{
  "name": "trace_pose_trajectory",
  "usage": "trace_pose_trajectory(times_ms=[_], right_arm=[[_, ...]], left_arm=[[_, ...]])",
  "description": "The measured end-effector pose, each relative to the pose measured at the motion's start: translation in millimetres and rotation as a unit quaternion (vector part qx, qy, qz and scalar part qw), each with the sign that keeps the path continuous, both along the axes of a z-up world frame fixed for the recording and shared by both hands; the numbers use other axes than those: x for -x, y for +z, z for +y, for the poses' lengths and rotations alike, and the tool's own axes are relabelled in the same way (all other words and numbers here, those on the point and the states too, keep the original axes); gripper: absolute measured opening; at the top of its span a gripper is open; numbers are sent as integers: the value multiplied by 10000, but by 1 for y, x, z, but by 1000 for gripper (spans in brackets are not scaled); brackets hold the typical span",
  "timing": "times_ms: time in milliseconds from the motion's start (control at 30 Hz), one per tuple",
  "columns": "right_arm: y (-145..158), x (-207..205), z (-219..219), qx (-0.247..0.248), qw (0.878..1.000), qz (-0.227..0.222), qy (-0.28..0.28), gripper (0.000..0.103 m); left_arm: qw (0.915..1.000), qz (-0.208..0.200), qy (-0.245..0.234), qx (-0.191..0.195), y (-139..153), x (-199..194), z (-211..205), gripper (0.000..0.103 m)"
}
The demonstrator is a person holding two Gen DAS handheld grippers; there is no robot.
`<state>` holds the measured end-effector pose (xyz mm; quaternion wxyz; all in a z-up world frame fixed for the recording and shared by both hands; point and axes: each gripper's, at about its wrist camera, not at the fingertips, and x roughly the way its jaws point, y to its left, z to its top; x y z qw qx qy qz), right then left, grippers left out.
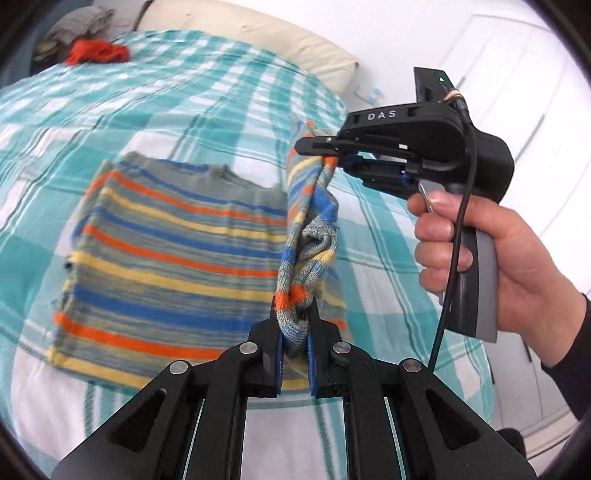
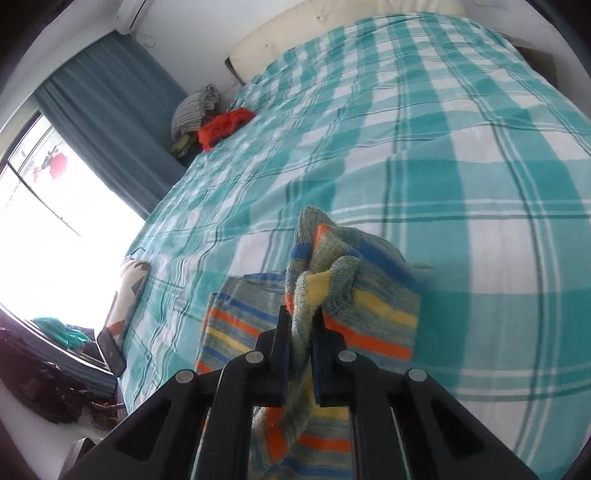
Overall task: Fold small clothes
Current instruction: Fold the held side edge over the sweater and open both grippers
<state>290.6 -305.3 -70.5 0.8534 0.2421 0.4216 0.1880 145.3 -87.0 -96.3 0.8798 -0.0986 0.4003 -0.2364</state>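
A small striped knit sweater [image 1: 170, 254], grey with blue, orange and yellow bands, lies on the teal checked bedspread [image 1: 207, 88]. Its right edge is lifted off the bed. My left gripper [image 1: 295, 306] is shut on the near part of that lifted edge. My right gripper [image 1: 325, 157], held in a hand, is shut on the far part of the same edge, higher up. In the right wrist view my right gripper [image 2: 301, 314] pinches the bunched knit, with the rest of the sweater [image 2: 373, 321] hanging and lying below on the bedspread [image 2: 461, 166].
A red garment [image 1: 98, 51] and a grey one [image 1: 79, 22] lie at the far corner of the bed; they also show in the right wrist view [image 2: 223, 125]. A cream headboard cushion [image 1: 258, 33] runs along the back. A window and blue curtain [image 2: 110, 110] stand beside the bed.
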Motion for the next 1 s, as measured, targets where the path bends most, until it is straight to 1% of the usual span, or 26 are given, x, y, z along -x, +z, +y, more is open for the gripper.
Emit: trace_pose_trajectory(times_ms=[133, 233, 333, 367, 400, 433, 467, 500, 533, 567, 600, 633, 667, 733, 767, 833, 867, 900, 933, 967, 1000], right_arm=[[-14, -24, 66, 18, 9995, 164, 277, 9], [-27, -41, 109, 141, 9985, 296, 442, 9], [-36, -51, 140, 194, 9977, 349, 540, 9], [-38, -54, 148, 211, 9976, 345, 563, 10], [-42, -57, 156, 223, 9972, 349, 618, 14], [-46, -58, 163, 169, 9967, 374, 706, 17], [-50, -59, 166, 55, 9963, 443, 735, 28], [-53, -58, 166, -147, 9960, 502, 726, 38], [-53, -54, 163, -423, 9953, 474, 728, 49], [-50, -48, 158, -644, 9942, 380, 773, 49], [-45, -40, 152, -715, 9936, 274, 828, 49], [-39, -31, 146, -622, 9943, 157, 847, 49], [-33, -18, 138, -380, 9955, 26, 870, 49], [-21, 12, 124, 286, 9945, -312, 956, 49], [-17, 29, 119, 621, 9916, -469, 1032, 49], [-18, 63, 111, 1079, 9845, -610, 1241, 49], [-25, 78, 107, 1163, 9825, -534, 1355, 49], [-36, 90, 106, 1201, 9812, -358, 1467, 49], [-51, 100, 105, 1270, 9796, -114, 1550, 49], [-67, 110, 105, 1440, 9761, 157, 1620, 49], [-81, 120, 106, 1690, 9712, 353, 1640, 49]], left_arm=[[9985, 226, 501, 30, -13, -13, 47, 8], [9960, 352, 820, 60, -19, -18, 73, 8], [9930, 457, 1083, 102, -23, -24, 97, 8], [9923, 552, 1109, 56, -27, -27, 100, 9], [9912, 721, 1114, -17, -32, -31, 104, 10], [9890, 894, 1171, -81, -37, -33, 108, 19], [9870, 1002, 1250, -108, -39, -33, 113, 25], [9867, 1006, 1278, -57, -37, -31, 117, 26], [9867, 952, 1315, -73, -32, -27, 121, 34], [9869, 846, 1365, -157, -24, -22, 123, 48], [9878, 702, 1376, -210, -17, -17, 125, 54], [9891, 532, 1352, -246, -9, -12, 125, 65], [9903, 390, 1301, -286, -2, -9, 123, 70], [9920, 252, 1150, -464, 4, -11, 113, 73], [9915, 240, 1109, -643, 3, -15, 107, 73], [9866, 416, 1117, -1117, -12, -28, 98, 73], [9809, 594, 1140, -1462, -26, -35, 93, 73], [9737, 776, 1136, -1814, -41, -41, 93, 73], [9712, 809, 1058, -1977, -51, -40, 92, 73], [9722, 657, 1031, -1999, -49, -34, 94, 73], [9715, 600, 1071, -2026, -44, -27, 96, 73]])
